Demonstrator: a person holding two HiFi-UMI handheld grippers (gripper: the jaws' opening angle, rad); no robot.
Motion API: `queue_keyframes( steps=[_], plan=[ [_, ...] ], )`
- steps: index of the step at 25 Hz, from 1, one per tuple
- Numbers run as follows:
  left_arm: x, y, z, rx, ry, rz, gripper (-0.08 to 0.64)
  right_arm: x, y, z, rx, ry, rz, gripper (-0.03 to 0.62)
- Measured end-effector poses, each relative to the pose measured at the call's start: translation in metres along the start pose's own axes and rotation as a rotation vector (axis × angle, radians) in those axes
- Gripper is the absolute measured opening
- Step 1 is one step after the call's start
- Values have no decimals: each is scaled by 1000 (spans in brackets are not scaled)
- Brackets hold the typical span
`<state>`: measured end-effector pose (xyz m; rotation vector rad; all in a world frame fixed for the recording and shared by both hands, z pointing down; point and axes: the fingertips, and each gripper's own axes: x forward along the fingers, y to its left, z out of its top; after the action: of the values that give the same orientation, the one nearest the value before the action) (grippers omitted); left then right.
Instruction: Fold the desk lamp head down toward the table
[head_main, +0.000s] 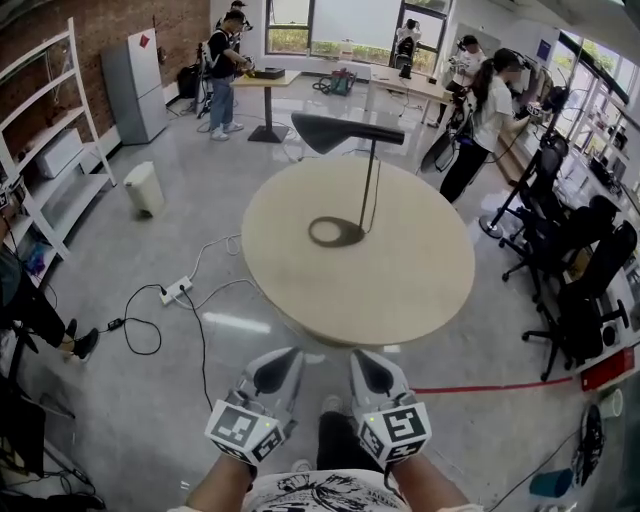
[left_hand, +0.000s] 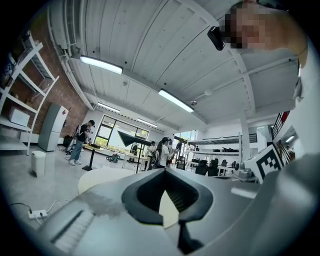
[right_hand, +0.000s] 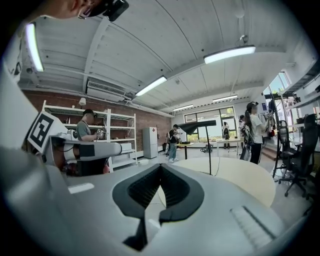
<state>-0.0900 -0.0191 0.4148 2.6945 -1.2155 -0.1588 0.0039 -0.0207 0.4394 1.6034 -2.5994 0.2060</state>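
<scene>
Left gripper (head_main: 272, 372) and right gripper (head_main: 375, 372): closed on nothing, near, short of table (head_main: 420, 290). Desk lamp (head_main: 368, 185) upright at table's far middle. Risk of tipping: pushing head (head_main: 345, 133) down without steadying base (head_main: 335, 232).

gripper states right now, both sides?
Left gripper: closed, holding nothing.
Right gripper: closed, holding nothing.
</scene>
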Motion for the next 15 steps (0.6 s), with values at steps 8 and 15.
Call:
queue_keyframes(
  steps=[8,15],
  plan=[
    [83,47,23,28,-38,39,6,79,-64,23,-12,-16,42,8],
    [171,87,40,34,-60,105,6,145,-136,56,-33,-36,84,8]
  ],
)
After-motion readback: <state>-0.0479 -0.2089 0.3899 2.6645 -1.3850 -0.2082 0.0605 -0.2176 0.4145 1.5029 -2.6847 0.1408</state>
